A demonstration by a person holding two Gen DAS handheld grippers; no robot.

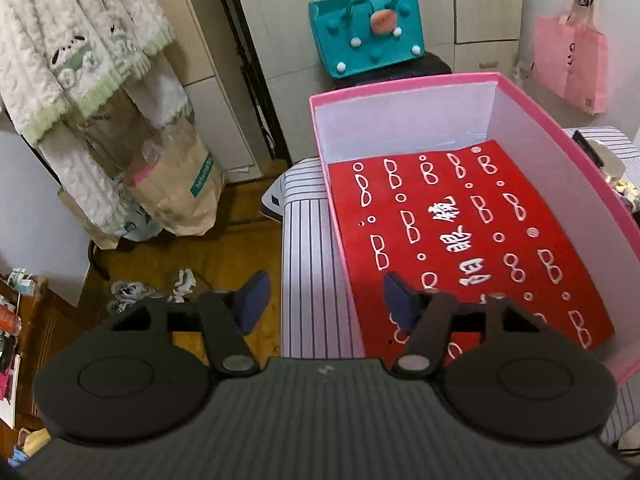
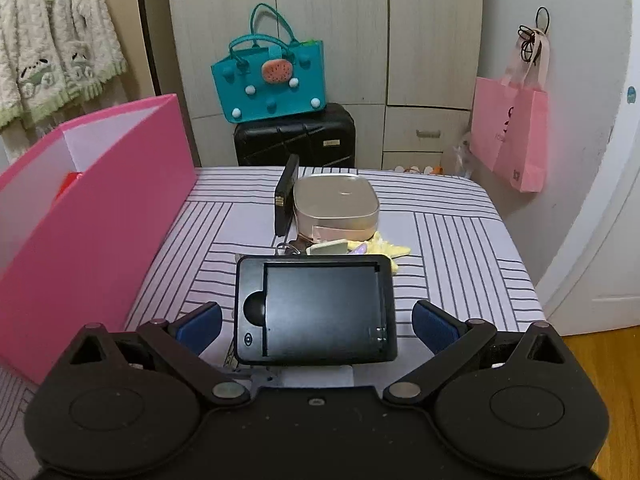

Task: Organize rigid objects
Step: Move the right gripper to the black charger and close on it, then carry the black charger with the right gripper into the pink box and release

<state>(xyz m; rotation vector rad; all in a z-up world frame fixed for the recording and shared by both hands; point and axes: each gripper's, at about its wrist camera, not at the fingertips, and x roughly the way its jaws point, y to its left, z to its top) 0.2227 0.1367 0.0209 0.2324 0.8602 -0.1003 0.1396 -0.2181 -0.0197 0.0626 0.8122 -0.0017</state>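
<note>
Seen through the left wrist camera, the left gripper (image 1: 326, 300) hangs with its blue-padded fingers (image 1: 252, 300) apart and nothing between them, straddling the near left wall of a pink box (image 1: 560, 168): one pad sits outside over the striped bed cover (image 1: 304, 264), the other inside the box. A red card (image 1: 460, 236) printed with white eyeglass shapes and characters lies flat on the box floor, its far end lifting slightly against the white back wall. Beyond the box, a teal felt bag (image 1: 368, 36) rests on a dark suitcase, a pink paper bag (image 1: 568, 60) hangs on the wall at right, and a fluffy cream cardigan (image 1: 76, 52) hangs at left above brown paper bags on the wooden floor. Turning to the right wrist camera, the right gripper (image 2: 316, 322) also stands spread, and a black rectangular charger cradle (image 2: 316, 312) lies on the cover between its pads, with clear gaps on both sides, so it is not pinched. Just behind the cradle sits a small heap: a yellow star-shaped item (image 2: 394, 250), keys, and a rounded metallic case (image 2: 336, 202) with a thin black slab (image 2: 287, 196) leaning upright against its left side. The pink box rises at the left of this view.
</note>
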